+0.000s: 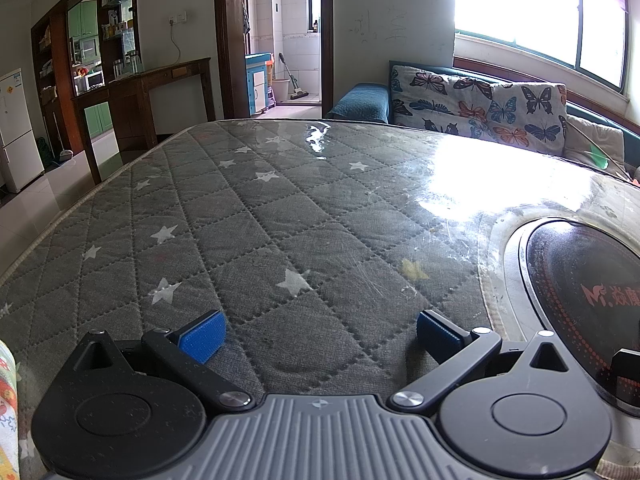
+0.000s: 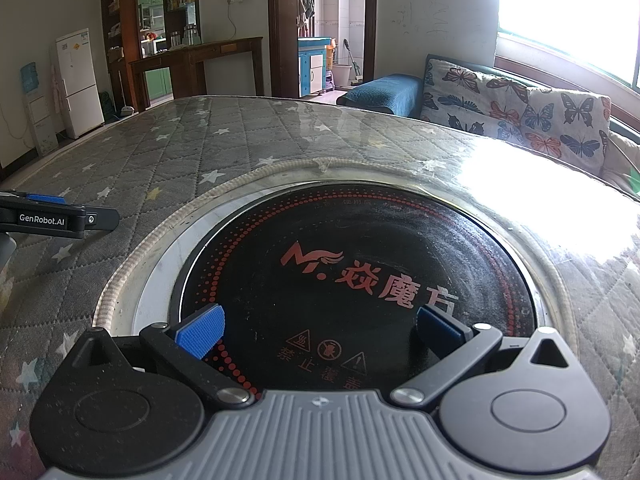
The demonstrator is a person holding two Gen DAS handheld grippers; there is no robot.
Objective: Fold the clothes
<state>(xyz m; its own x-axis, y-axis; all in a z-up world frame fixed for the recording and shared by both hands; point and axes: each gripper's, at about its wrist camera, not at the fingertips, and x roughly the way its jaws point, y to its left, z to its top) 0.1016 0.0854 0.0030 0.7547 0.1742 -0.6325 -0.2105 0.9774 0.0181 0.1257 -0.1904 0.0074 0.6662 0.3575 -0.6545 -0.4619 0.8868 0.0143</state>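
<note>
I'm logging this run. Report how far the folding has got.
Done: nothing visible. In hand: nothing; left gripper and right gripper are open and empty above the table. Only a scrap of patterned cloth shows at the left edge. All folding remains.

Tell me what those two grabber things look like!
Both look alike. The left gripper and right gripper each have bright blue bumpy pads on black metal fingers, joined by silver screws to round black discs. In the middle sits a grey ribbed body. From the side, the left gripper has white "GenRobot.AI" lettering.
</note>
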